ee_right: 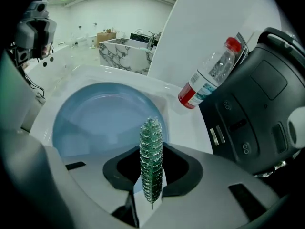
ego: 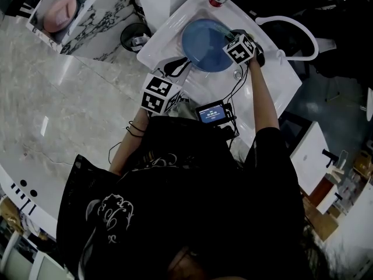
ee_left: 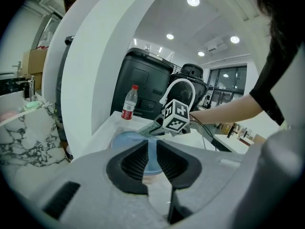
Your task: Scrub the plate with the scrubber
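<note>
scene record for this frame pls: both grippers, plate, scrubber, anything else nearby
left gripper: jaws shut on the near rim of the plate
right gripper: jaws shut on the scrubber, held edge-on
plate: blue, round, lying in the white sink
scrubber: green, glittery; by the plate's right rim in the head view; contact with the plate cannot be told
other: clear bottle with red cap and red label, at the sink's far edge
</note>
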`<state>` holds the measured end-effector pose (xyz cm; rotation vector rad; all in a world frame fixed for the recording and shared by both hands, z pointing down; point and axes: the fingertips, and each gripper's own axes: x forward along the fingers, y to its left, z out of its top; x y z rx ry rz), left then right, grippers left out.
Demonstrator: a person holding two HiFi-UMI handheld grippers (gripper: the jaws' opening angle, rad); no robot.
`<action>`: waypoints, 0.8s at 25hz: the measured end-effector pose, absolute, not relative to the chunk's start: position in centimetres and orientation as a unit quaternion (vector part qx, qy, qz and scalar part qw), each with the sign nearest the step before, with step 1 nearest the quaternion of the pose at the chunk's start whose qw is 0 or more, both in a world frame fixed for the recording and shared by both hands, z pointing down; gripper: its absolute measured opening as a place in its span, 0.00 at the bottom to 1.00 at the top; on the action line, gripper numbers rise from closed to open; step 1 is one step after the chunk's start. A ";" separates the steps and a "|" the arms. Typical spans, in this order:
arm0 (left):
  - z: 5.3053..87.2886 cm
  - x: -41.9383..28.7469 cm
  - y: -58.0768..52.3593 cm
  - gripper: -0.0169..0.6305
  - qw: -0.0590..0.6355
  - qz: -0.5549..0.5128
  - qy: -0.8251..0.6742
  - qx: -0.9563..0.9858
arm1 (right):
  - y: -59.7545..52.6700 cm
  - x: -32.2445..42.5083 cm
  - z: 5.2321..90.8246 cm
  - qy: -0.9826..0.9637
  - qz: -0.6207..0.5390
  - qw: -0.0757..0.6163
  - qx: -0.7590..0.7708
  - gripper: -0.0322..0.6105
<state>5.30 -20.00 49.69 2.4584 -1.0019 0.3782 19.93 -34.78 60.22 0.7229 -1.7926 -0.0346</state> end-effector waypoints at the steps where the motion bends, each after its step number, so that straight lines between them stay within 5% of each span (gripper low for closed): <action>1: 49.8 5.3 -20.0 0.12 0.229 0.138 -0.364 0.892 | -34.6 20.1 60.6 -0.764 -0.004 0.564 0.311 0.19; 20: 50.0 5.5 -19.4 0.12 0.226 0.143 -0.338 0.902 | -24.4 22.4 60.5 -0.769 0.182 0.459 0.407 0.19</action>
